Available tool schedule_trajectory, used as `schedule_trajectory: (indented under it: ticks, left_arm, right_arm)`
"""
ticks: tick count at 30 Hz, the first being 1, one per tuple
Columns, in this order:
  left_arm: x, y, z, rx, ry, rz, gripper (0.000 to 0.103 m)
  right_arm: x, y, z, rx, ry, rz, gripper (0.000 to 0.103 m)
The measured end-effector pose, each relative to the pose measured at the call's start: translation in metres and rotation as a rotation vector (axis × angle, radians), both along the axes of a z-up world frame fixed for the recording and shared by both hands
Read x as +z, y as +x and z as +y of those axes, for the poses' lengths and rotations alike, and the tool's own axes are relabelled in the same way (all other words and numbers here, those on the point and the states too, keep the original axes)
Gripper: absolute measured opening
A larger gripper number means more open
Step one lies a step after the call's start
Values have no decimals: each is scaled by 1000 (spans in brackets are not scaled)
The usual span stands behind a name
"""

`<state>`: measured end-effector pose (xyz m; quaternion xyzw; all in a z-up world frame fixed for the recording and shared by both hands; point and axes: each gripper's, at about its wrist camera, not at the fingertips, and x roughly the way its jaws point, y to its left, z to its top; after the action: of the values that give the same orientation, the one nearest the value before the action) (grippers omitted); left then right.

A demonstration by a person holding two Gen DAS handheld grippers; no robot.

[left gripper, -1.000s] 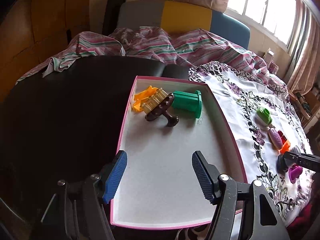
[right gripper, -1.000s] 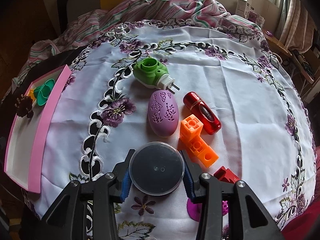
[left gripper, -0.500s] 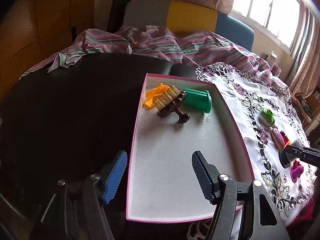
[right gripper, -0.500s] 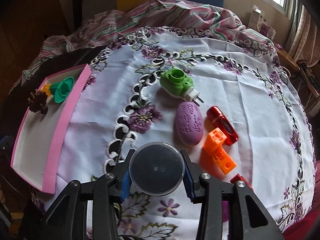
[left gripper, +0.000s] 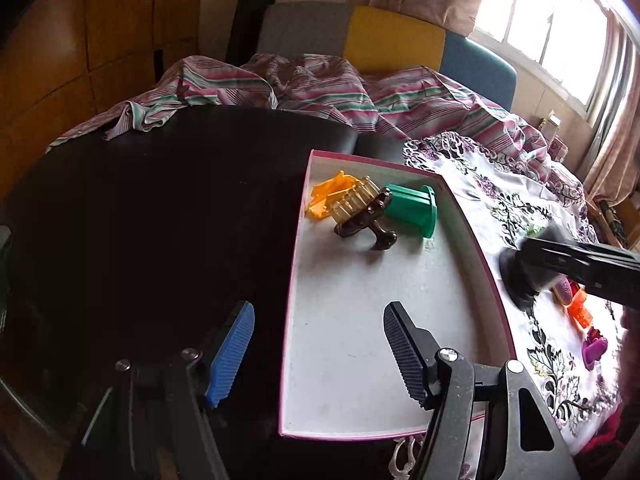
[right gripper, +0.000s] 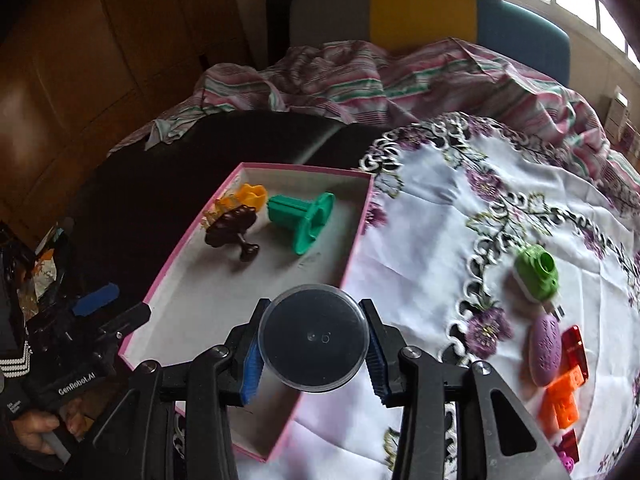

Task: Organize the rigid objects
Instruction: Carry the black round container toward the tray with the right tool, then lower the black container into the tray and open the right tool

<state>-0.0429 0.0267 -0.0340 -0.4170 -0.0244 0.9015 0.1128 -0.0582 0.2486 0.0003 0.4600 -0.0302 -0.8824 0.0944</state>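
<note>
Two grippers: one loaded, one idle, over a cloth-covered table in a sunlit room.
Right gripper (right gripper: 313, 354): jaws clamped on a round black container (right gripper: 313, 338), gripped at its rim on both sides and carried in the air above the near right wall of the pink-edged tray (right gripper: 356, 236).
Left gripper (left gripper: 316, 344): jaws spread wide with nothing between them, hovering low over the tray's near left corner, at 8 o'clock from the load in the right wrist view.
Tray contents: a green spool (right gripper: 302, 220), a dark brown knobbed piece (right gripper: 232, 230) and an orange and amber cluster (right gripper: 240, 198), all bunched at the far end, toward 11 o'clock from the container.
Waiting on the cloth: a green plug-in device (right gripper: 536, 272), a lilac oval case (right gripper: 545, 350), a red capsule-shaped item (right gripper: 575, 350) and orange blocks (right gripper: 562, 398), ranged from 2 to 4 o'clock.
Stage, as judged: transfer under way; the container is not yet set down and looks bound for the bare tray floor.
Risk, rim: released where it hangs, the container could catch the tray wall, tip, and land on the cloth.
Risk, grip: the pads meet a smooth curved edge, so a tilt of the wrist could let it squirt loose.
Risk, crowding: the idle gripper sits close to the likely drop spot and could be struck on the descent.
</note>
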Motion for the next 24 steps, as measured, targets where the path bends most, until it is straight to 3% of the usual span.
schedule_trajectory:
  ticks: [8,14,24]
  left_arm:
    - [-2,-3,-12,22,8,-10,68]
    - [-2,-3,-15,28,6,-8,68]
    - [-2,-3,-17,31,3,-4,68]
  right_arm:
    - [-29,-43,-48,91,57,-64,43]
    - [-56,-68,-43,12,138,-106,43]
    - [-58,-68,-30,-46,101,-102,45]
